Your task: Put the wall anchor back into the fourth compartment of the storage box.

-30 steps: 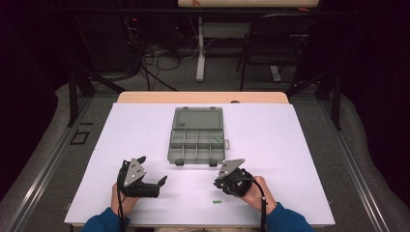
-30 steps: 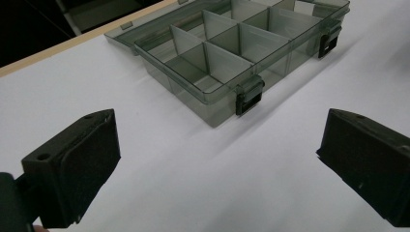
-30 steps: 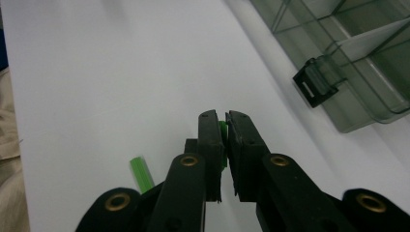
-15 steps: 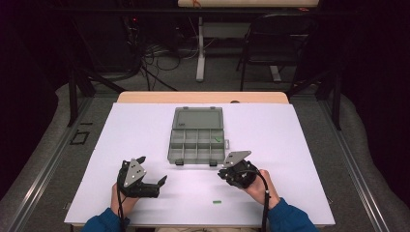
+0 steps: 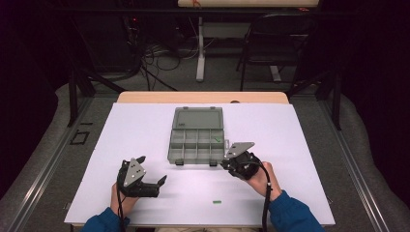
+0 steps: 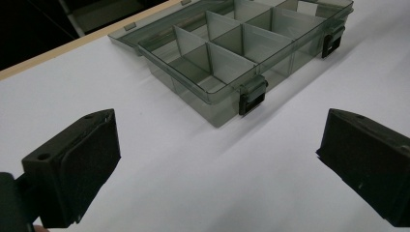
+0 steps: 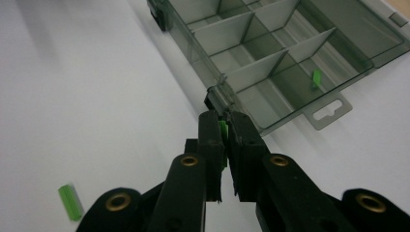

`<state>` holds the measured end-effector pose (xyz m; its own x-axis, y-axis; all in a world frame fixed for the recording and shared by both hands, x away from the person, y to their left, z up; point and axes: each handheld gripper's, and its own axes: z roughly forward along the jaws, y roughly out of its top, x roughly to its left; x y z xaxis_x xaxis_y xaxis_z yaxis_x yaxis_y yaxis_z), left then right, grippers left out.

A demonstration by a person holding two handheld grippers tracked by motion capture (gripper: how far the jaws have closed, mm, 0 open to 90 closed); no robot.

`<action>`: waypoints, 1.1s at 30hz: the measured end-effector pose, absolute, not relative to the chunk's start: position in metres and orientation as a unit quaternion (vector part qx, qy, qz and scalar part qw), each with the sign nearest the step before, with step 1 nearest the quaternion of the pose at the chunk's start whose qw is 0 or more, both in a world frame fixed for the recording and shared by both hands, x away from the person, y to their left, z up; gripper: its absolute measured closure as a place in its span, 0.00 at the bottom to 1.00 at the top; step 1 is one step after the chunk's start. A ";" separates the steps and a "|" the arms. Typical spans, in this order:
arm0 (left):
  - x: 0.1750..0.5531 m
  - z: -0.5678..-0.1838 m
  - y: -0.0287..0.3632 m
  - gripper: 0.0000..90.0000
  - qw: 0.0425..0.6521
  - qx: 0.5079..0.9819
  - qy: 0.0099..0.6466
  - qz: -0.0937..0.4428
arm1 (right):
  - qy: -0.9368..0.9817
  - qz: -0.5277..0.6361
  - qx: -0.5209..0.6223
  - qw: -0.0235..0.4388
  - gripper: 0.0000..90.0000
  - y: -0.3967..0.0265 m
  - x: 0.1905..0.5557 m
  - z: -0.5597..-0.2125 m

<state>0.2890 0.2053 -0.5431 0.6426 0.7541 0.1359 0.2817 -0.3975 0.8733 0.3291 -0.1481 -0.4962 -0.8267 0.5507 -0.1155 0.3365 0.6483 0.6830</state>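
Sorting small green pieces into the open compartment box (image 5: 197, 140), partway done. One green piece in the box (image 7: 316, 78) already sits in a right-hand compartment. The right tool (image 7: 223, 133) is nearly closed, pinching a second green piece (image 7: 223, 131) just at the box's near right corner, not yet over a compartment. A third green piece on the table (image 5: 217, 201) lies near the front edge, left to pick. The left tool (image 6: 217, 159) stands wide open, holding nothing, resting left of centre. White-covered table (image 5: 314, 145), otherwise bare; dark room beyond with cables, desk legs, a chair (image 5: 270, 43).
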 end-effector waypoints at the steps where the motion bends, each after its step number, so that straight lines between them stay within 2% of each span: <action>1: 0.289 -0.543 0.205 0.00 0.441 0.792 0.327 0.269 | 0.893 0.340 0.246 0.161 0.94 -0.149 0.331 -0.495; 33: 0.289 -0.543 0.204 0.01 0.444 0.790 0.328 0.267 | 0.886 0.329 0.268 0.189 0.94 -0.147 0.380 -0.470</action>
